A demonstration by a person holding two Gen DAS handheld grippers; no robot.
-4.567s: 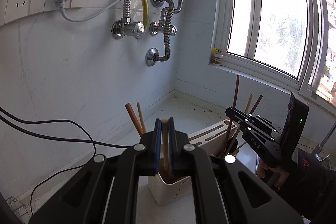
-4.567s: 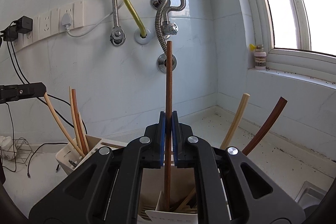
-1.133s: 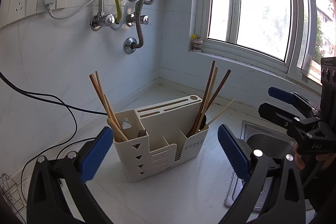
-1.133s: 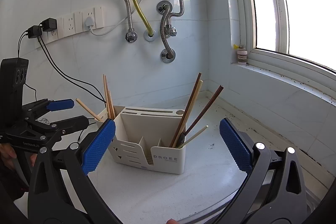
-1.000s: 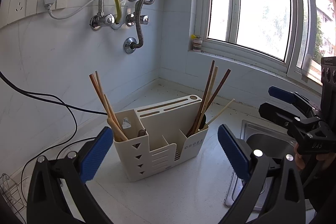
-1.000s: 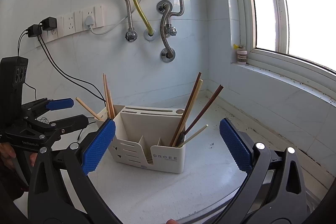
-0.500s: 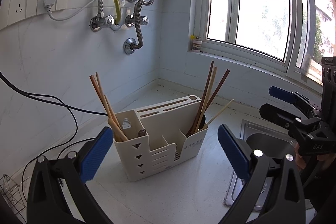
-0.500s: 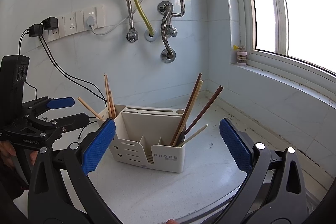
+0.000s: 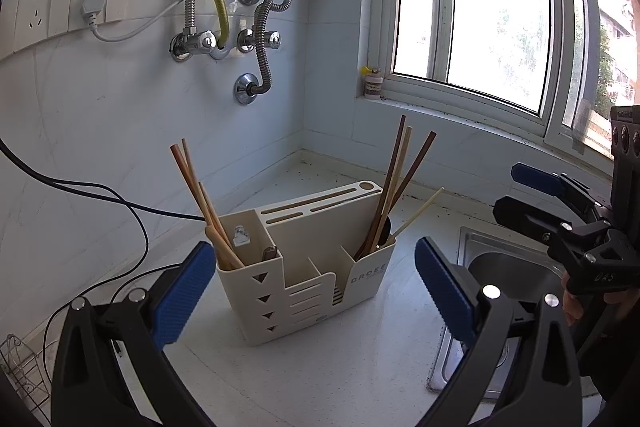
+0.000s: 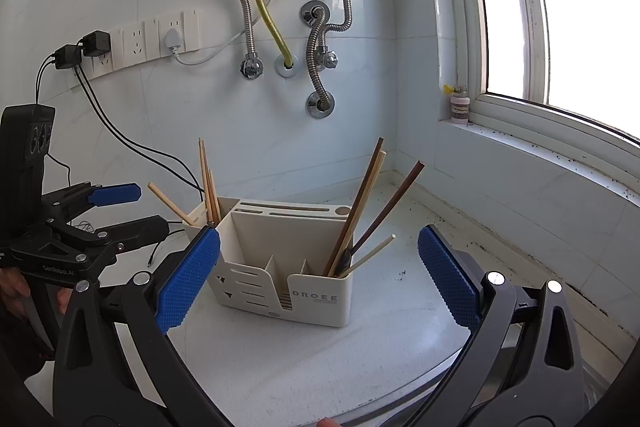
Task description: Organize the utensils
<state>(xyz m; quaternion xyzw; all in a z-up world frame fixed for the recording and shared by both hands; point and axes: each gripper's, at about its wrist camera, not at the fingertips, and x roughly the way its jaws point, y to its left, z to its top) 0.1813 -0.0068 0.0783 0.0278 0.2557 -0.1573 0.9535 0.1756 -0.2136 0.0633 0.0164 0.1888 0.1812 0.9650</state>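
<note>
i've pulled both grippers back from the utensil holder (image 9: 304,267) – seconds ago each was clenched on a chopstick above it. now my left gripper (image 9: 310,287) and right gripper (image 10: 318,273) are spread wide, holding nothing. the holder sits mid-frame on the counter (image 9: 340,367), chopsticks (image 9: 394,187) upright in both end compartments – so the sorting looks finished, i'd say.

The cream utensil holder (image 10: 320,297) bears "DROEE" in grey capitals on its front wall. The left gripper (image 10: 120,209) carries "GenRobot.AI" in white on its black frame. The right gripper (image 9: 516,193) shows white lettering reading roughly "DAS".
</note>
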